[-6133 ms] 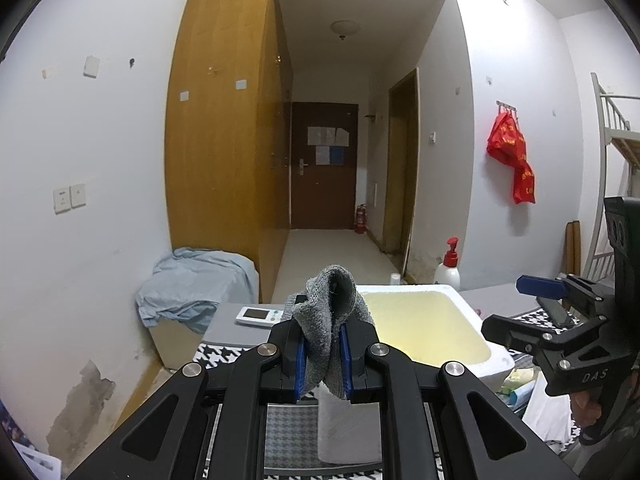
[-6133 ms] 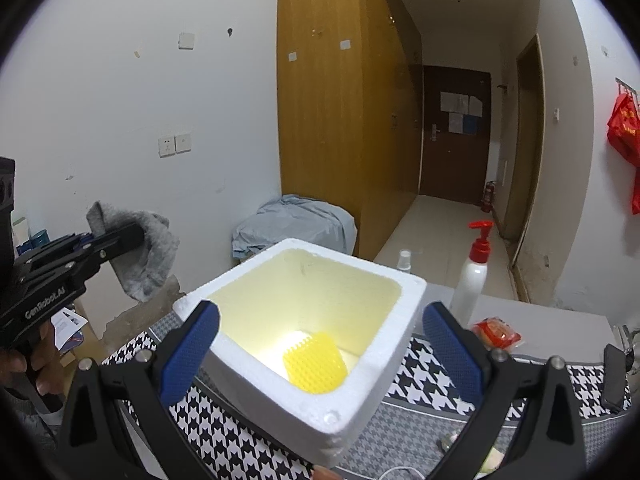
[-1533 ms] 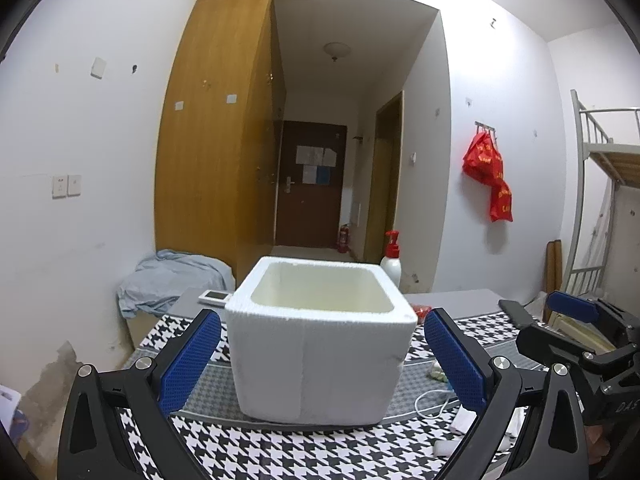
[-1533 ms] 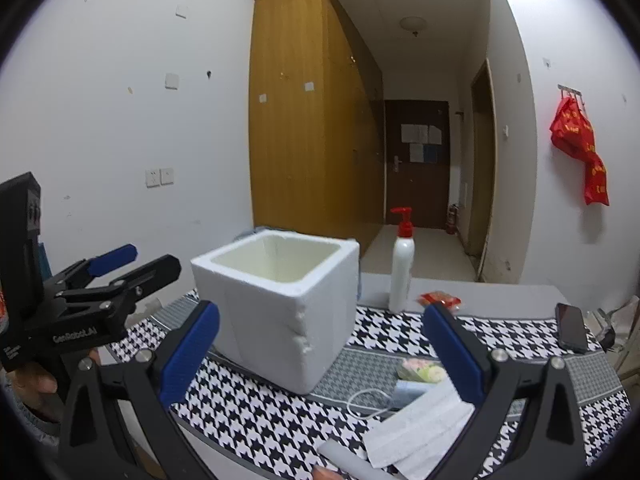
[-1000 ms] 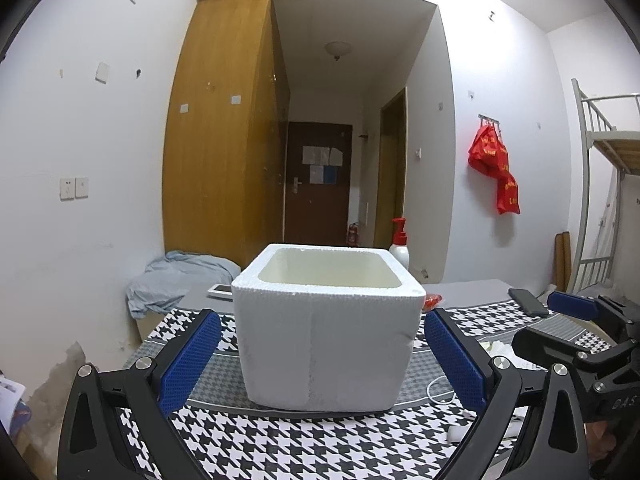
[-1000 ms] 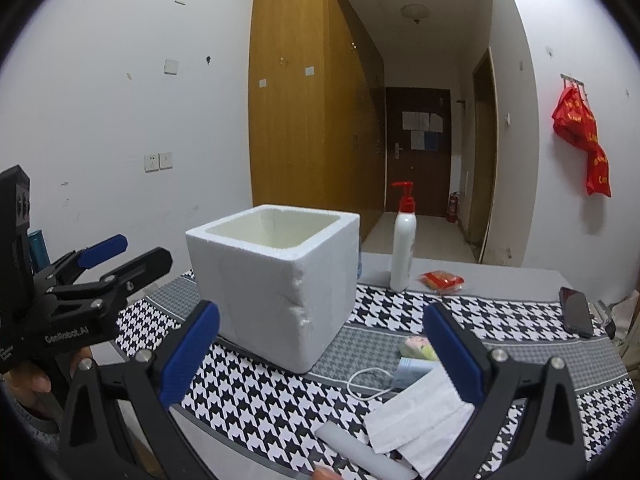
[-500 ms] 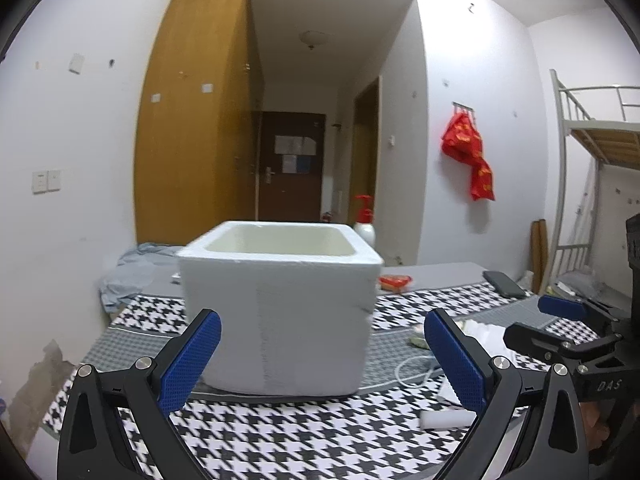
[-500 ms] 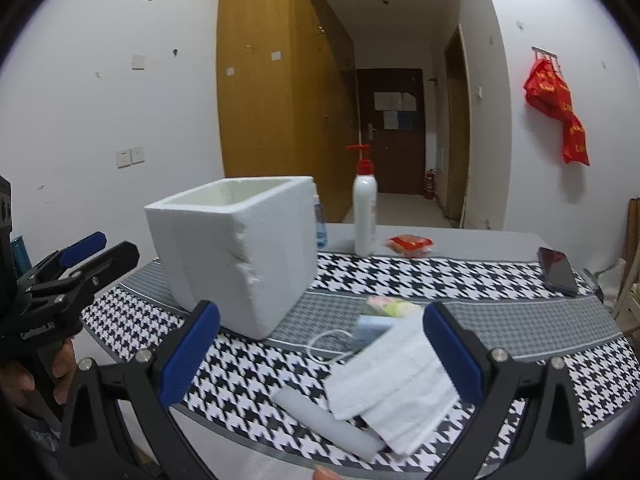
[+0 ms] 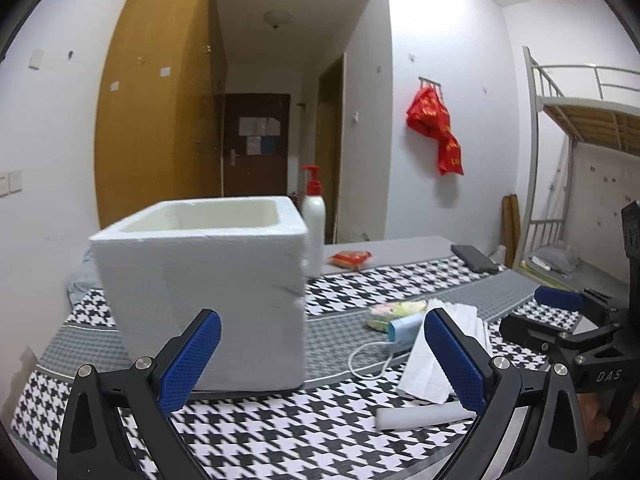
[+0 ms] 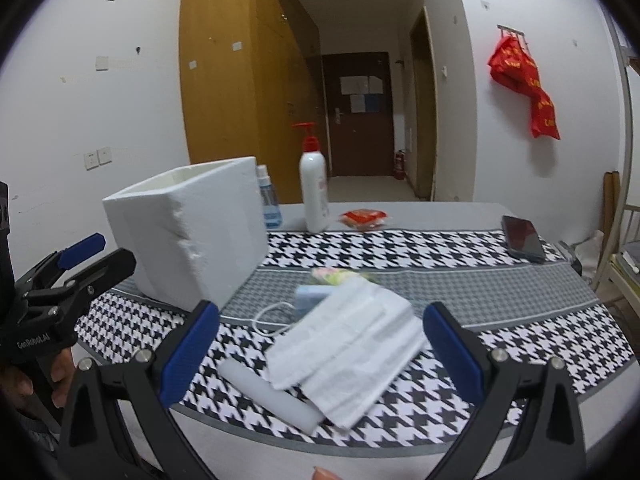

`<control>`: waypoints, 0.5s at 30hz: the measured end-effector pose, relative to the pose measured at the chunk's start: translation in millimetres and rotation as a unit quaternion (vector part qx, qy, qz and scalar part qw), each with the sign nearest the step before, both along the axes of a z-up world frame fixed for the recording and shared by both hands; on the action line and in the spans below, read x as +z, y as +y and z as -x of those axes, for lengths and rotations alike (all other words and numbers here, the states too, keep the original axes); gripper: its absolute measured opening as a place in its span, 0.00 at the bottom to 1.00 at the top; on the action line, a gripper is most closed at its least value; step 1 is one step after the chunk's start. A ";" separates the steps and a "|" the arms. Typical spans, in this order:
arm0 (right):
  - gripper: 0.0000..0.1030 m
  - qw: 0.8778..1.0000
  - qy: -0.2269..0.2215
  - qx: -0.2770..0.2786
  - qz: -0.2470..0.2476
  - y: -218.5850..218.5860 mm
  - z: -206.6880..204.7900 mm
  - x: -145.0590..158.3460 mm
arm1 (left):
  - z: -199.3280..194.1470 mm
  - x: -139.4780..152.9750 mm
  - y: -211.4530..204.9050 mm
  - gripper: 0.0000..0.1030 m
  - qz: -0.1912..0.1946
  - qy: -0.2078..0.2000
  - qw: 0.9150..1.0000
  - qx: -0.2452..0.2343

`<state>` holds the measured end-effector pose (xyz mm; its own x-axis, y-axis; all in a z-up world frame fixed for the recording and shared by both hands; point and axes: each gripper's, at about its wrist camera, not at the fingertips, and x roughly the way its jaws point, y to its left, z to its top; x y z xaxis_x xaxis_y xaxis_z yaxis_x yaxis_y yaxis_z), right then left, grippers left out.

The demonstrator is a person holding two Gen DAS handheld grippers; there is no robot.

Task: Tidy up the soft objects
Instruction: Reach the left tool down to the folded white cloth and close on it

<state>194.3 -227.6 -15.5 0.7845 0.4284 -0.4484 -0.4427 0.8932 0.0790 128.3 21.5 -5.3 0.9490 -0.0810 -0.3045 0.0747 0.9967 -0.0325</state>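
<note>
A white foam box (image 9: 200, 280) (image 10: 188, 228) stands on the houndstooth table cloth (image 10: 400, 248); its inside is hidden from both views. To its right lie a stack of white face masks (image 10: 348, 344) (image 9: 436, 356), a white foam roll (image 10: 268, 392) (image 9: 424, 416), a blue mask with a white ear loop (image 10: 310, 296) (image 9: 404, 326) and a pastel packet (image 10: 336, 276) (image 9: 392, 310). My left gripper (image 9: 322, 340) (image 10: 112, 250) is open and empty, low in front of the box's right corner. My right gripper (image 10: 320, 320) (image 9: 528, 310) is open and empty, facing the white masks.
Behind the box stand a white pump bottle (image 10: 314, 196) and a small blue spray bottle (image 10: 270, 204). A red packet (image 10: 364, 216) and a dark phone (image 10: 524, 238) lie further back. The table's front edge runs just below the masks. A bunk bed (image 9: 580, 160) stands at the right.
The grey cloth that my left gripper held above the box six seconds ago is gone from it; the jaws now stand open. Both grippers have dropped low and swung right towards the masks.
</note>
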 end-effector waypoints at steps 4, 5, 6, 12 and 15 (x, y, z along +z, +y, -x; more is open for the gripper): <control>1.00 1.000 0.013 -0.014 -0.001 -11.6 -5.5 -6.3 | -10.3 -4.0 -11.0 0.99 0.000 0.012 1.000 -0.024; 1.00 1.000 0.015 -0.017 0.000 -13.6 -6.5 -7.6 | -12.8 -5.0 -12.7 0.99 -0.001 0.015 0.999 -0.028; 1.00 1.000 0.018 -0.021 0.000 -17.0 -8.1 -9.1 | -15.6 -6.1 -15.6 0.99 -0.003 0.019 0.999 -0.032; 1.00 0.999 0.028 -0.038 0.006 -31.2 -14.0 -17.5 | -31.6 -12.4 -35.4 0.99 -0.010 0.044 0.997 -0.060; 1.00 0.998 0.036 -0.050 0.010 -40.1 -18.1 -23.5 | -39.4 -16.2 -45.9 0.99 -0.013 0.058 0.996 -0.073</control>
<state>212.4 -267.7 -39.0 0.7880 0.3403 -0.5130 -0.3449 0.9343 0.0899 167.7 -24.3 -21.5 0.8860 -0.2074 -0.4148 0.2169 0.9759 -0.0245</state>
